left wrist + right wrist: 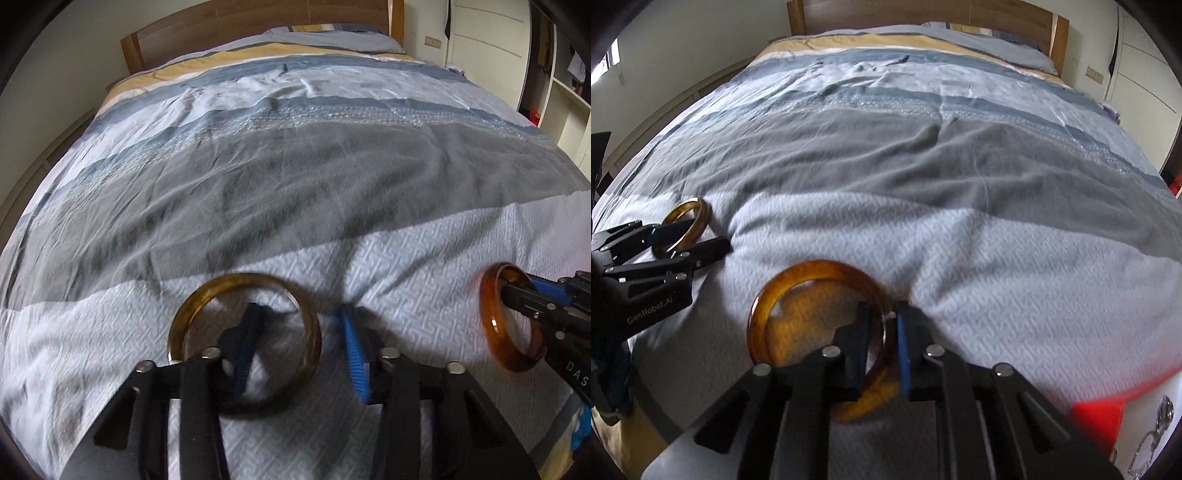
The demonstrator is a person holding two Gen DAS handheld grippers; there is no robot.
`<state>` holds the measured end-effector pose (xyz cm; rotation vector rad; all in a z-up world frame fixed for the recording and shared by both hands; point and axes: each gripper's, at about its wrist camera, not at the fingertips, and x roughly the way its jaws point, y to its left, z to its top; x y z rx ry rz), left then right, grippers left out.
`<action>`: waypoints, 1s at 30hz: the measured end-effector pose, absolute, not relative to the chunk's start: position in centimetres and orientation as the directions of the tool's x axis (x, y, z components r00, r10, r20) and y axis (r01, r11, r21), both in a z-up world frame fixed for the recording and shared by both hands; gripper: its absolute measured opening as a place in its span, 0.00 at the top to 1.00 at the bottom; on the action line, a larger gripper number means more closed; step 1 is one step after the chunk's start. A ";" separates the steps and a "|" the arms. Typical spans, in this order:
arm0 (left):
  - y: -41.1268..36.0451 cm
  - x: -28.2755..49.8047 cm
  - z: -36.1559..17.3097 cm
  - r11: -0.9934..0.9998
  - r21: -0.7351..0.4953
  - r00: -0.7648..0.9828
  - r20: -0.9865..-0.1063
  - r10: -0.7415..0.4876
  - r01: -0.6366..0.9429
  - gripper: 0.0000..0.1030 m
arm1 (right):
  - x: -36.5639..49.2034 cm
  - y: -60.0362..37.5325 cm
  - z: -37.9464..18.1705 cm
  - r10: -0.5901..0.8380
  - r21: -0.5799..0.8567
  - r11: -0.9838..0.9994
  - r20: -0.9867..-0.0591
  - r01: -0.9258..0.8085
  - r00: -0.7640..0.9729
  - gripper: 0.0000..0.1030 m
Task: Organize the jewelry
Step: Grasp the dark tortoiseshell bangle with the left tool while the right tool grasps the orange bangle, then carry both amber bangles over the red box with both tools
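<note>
Two bangles lie on the striped bed cover [295, 192]. In the left wrist view a dark olive-brown bangle [192, 306] rests on the cover. My left gripper [300, 314] is open, one finger inside the ring and the blue-padded one outside, with gaps on both sides of the rim. An amber bangle [764, 302] fills the right wrist view. My right gripper [884, 310] is shut on its right rim, one finger inside the ring. Each view shows the other pair from the side: right gripper [521, 290] with amber bangle [491, 325], left gripper [707, 234] with dark bangle [701, 214].
A red object [1097, 413] and a silver chain [1160, 424] lie at the lower right on a white surface. The wooden headboard [221, 29] stands at the far end, with white cupboards and shelves [569, 103] to the right.
</note>
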<state>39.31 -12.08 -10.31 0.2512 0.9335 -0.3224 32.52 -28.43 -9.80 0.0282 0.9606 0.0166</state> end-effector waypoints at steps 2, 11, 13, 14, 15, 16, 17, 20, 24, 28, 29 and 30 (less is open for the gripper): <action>-11.9 39.5 -9.9 0.926 0.038 0.554 -0.810 -0.190 0.375 0.86 | 32.7 -28.4 -9.5 0.027 0.034 0.999 -0.810 0.002 0.586 0.89; -8.2 36.4 -6.6 0.932 -0.189 0.546 -0.767 -0.336 0.308 0.91 | 29.8 -27.7 -5.6 0.057 0.047 0.998 -0.747 -0.032 0.662 0.91; -8.0 35.2 -5.2 0.931 -0.192 0.553 -0.760 -0.342 0.312 0.91 | 28.4 -27.4 -4.3 0.067 0.056 0.998 -0.735 -0.038 0.674 0.91; -7.9 34.5 -4.5 0.929 -0.191 0.558 -0.755 -0.345 0.317 0.91 | 27.5 -27.3 -3.4 0.072 0.062 0.997 -0.727 -0.040 0.683 0.91; -7.9 33.7 -3.7 0.929 -0.184 0.566 -0.749 -0.344 0.322 0.91 | 26.9 -27.2 -2.8 0.075 0.066 0.997 -0.721 -0.040 0.689 0.91; -7.8 32.7 -2.7 0.928 -0.177 0.574 -0.743 -0.345 0.328 0.91 | 26.3 -27.2 -2.1 0.077 0.069 0.997 -0.714 -0.039 0.695 0.91; -7.9 31.8 -1.8 0.927 -0.171 0.581 -0.736 -0.346 0.335 0.91 | 25.5 -27.2 -1.4 0.078 0.074 0.997 -0.707 -0.037 0.703 0.91; -8.1 29.5 0.5 0.923 -0.161 0.596 -0.722 -0.352 0.349 0.91 | 23.0 -27.4 1.1 0.080 0.086 0.996 -0.682 -0.029 0.727 0.91; -8.9 26.1 3.5 0.915 -0.143 0.614 -0.701 -0.363 0.377 0.91 | 19.4 -28.0 4.7 0.065 0.079 0.997 -0.645 -0.019 0.762 0.91; -10.7 23.0 6.9 0.899 -0.123 0.634 -0.669 -0.387 0.419 0.91 | 16.0 -29.6 8.0 0.037 0.064 0.998 -0.608 0.003 0.793 0.91; -11.3 22.2 7.6 0.894 -0.118 0.638 -0.661 -0.395 0.431 0.91 | 14.9 -30.3 9.0 0.022 0.055 0.998 -0.596 0.014 0.803 0.91; -12.0 21.6 8.4 0.889 -0.114 0.641 -0.653 -0.404 0.444 0.91 | 14.2 -30.7 9.7 0.011 0.048 0.999 -0.588 0.022 0.808 0.91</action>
